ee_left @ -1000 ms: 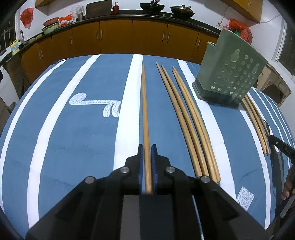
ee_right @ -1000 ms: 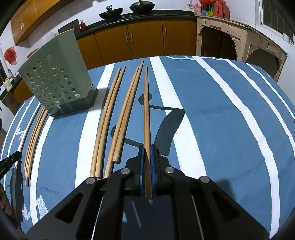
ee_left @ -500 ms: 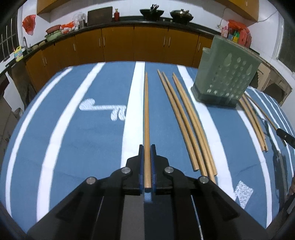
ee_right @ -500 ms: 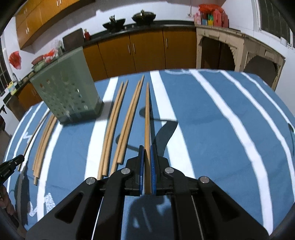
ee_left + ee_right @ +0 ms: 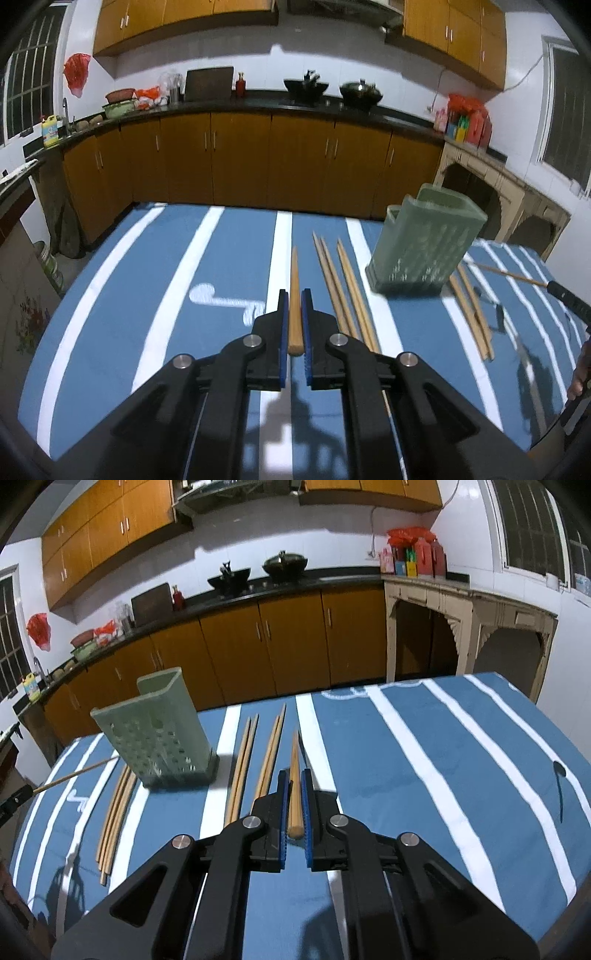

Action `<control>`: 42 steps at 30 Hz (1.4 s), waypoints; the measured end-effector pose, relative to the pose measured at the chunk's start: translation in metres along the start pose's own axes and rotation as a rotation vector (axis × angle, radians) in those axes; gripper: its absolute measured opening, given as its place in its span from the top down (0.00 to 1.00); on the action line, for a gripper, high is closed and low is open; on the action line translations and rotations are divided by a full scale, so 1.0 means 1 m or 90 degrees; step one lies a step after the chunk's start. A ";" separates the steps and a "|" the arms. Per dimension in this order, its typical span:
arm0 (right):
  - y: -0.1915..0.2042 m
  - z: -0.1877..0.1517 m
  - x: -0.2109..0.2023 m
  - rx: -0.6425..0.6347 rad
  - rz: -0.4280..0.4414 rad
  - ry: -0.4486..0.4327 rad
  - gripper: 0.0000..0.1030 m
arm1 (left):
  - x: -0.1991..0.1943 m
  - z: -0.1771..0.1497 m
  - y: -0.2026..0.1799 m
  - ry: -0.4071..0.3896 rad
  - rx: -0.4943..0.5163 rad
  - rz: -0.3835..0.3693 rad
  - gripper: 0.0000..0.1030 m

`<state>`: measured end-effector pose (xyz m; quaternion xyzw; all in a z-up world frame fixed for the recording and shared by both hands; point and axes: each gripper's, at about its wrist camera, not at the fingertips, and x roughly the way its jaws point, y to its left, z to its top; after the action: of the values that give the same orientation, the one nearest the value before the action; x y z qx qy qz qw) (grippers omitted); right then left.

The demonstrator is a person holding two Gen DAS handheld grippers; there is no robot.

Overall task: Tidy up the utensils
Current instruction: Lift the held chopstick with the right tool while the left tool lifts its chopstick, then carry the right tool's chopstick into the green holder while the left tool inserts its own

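My left gripper [image 5: 294,293] is shut on a wooden chopstick [image 5: 294,273] that points forward, lifted off the striped cloth. My right gripper [image 5: 294,773] is shut the same way on another chopstick [image 5: 294,755]. The green perforated holder [image 5: 424,247] stands upright to the right in the left wrist view, and the holder [image 5: 162,738] appears to the left in the right wrist view. Loose chopsticks [image 5: 343,284] lie on the cloth between the two grippers, and more loose chopsticks [image 5: 116,805] lie beside the holder. The left gripper's stick [image 5: 74,773] also shows at the far left.
The table wears a blue cloth with white stripes [image 5: 147,295]. Beyond its far edge run orange cabinets [image 5: 240,158] under a dark counter with woks and bottles. The other gripper [image 5: 569,299] and a person's hand [image 5: 580,376] show at the right edge.
Both grippers have risen with their chopsticks, which now hang clear of the cloth. Both views have tilted up, so the cabinets and walls fill more of the picture.
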<state>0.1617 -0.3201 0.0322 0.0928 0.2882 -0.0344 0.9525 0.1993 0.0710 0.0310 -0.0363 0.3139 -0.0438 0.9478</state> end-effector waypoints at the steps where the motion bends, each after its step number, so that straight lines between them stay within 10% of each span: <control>1: 0.000 0.003 -0.002 0.002 0.000 -0.008 0.93 | -0.003 0.002 0.001 -0.008 -0.004 -0.001 0.92; 26: 0.002 0.062 -0.040 0.020 0.015 -0.130 0.93 | -0.073 0.083 0.001 -0.187 -0.034 -0.017 0.93; 42: 0.034 0.130 -0.094 0.055 0.151 -0.297 0.93 | -0.120 0.161 -0.052 -0.340 -0.063 -0.096 0.93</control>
<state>0.1580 -0.3115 0.1956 0.1563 0.0459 0.0448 0.9856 0.1961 0.0391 0.2359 -0.1158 0.0509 -0.0881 0.9881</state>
